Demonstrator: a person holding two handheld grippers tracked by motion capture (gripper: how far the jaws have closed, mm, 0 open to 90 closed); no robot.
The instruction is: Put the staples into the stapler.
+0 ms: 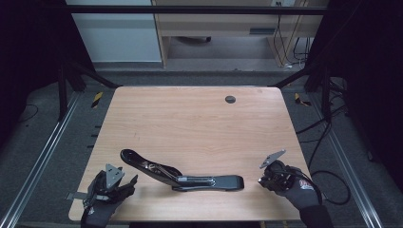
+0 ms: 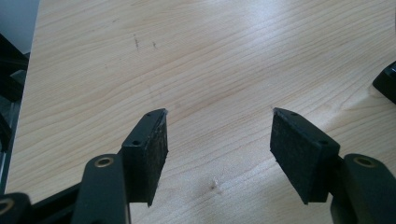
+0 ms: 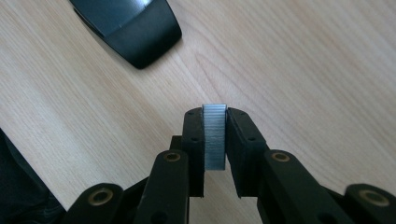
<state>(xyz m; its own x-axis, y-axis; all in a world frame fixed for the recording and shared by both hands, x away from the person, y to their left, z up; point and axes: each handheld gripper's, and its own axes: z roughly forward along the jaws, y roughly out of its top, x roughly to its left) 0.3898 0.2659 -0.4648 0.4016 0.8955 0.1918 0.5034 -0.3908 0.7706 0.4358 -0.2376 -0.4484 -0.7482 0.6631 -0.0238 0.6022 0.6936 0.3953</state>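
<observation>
Here, from the high view, you have the black stapler (image 1: 183, 175) lying swung open near the front edge of the wooden table (image 1: 199, 118), between your left gripper (image 1: 110, 184) and your right gripper (image 1: 269, 176), touching neither; the open magazine channel faces up, so a careless approach could knock the arms shut or shove the whole thing toward the table edge. In the left gripper view, your left gripper (image 2: 219, 140) stands with its jaws wide apart over bare wood, holding nothing, with one black tip of the stapler (image 2: 385, 82) at the right edge; if it is to steady the body, it is well off to the side. In the right gripper view, your right gripper (image 3: 215, 137) has its jaws pinched on a strip of staples (image 3: 215, 137), upright between the pads, with the stapler's rounded end (image 3: 133, 28) ahead. I judge the strip fragile: squeeze harder and it may snap; tilt it and it may jam against the channel.
</observation>
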